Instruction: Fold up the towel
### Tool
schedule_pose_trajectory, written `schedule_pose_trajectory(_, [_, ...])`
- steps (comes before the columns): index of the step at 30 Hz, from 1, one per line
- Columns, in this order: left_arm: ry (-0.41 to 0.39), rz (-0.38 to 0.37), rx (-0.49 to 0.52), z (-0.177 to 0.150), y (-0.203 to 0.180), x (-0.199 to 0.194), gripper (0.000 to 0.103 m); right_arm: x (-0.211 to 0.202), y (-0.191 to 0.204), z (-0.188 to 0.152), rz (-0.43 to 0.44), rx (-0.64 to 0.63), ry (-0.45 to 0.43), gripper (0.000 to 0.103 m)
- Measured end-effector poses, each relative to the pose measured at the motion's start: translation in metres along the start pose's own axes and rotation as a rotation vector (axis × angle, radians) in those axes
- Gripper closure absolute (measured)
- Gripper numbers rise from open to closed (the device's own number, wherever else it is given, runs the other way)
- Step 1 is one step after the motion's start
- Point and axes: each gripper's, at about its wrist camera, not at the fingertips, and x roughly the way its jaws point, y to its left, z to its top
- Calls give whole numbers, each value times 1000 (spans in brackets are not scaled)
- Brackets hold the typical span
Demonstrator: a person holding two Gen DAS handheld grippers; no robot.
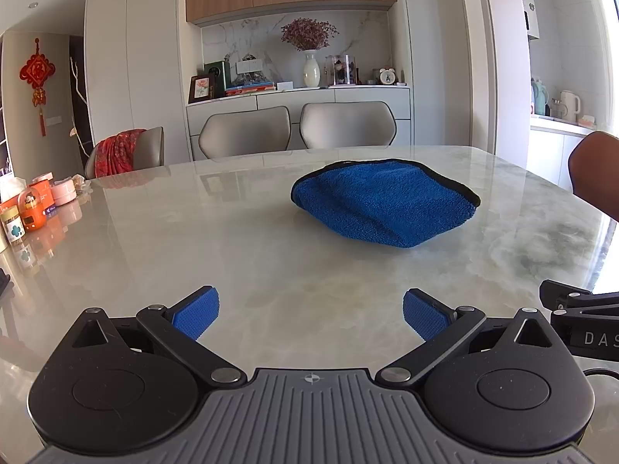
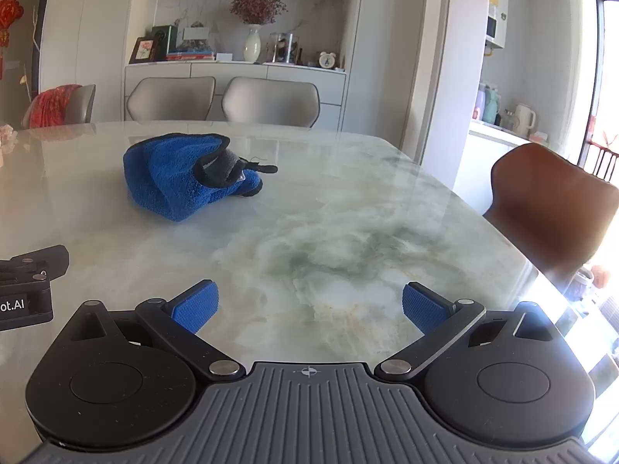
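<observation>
A blue towel (image 1: 383, 203) with a black hem lies bunched in a loose heap on the marble table (image 1: 251, 255), ahead and a little right of my left gripper (image 1: 311, 315). That gripper is open, blue pads wide apart, nothing between them. In the right wrist view the towel (image 2: 178, 176) sits ahead to the left, with a grey inner side and a black loop showing at its right end. My right gripper (image 2: 309, 307) is open too, low over bare table well short of the towel. Each gripper's body shows at the edge of the other's view.
Several small jars and boxes (image 1: 31, 208) stand at the table's left edge. Grey chairs (image 1: 294, 127) line the far side, and a brown chair (image 2: 557, 201) stands at the right. The table's right edge (image 2: 514, 247) runs close to my right gripper.
</observation>
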Motion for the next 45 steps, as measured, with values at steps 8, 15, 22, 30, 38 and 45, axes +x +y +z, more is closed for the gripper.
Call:
schedule_pose_trajectory(8, [8, -1, -1, -1, -1, 3, 0, 2, 3, 0, 1, -2, 5, 0])
schedule_pose_trajectory(15, [11, -6, -1, 1, 0, 5, 0, 4, 3, 1, 8, -5, 10, 0])
schedule_pose_trajectory(22, [18, -13, -3, 4, 1, 8, 0, 7, 5, 3, 12, -11, 14, 0])
schedule_pose_trajectory(30, [5, -11, 2, 12, 3, 11, 0, 11, 8, 10, 29, -25, 9, 0])
schedule_pose_trajectory(38, [-8, -20, 12, 22, 5, 17, 0, 13, 8, 25, 77, -34, -18, 0])
schedule_pose_trajectory(45, [-26, -12, 25, 37, 12, 30, 0, 18, 5, 44, 164, -6, -42, 0])
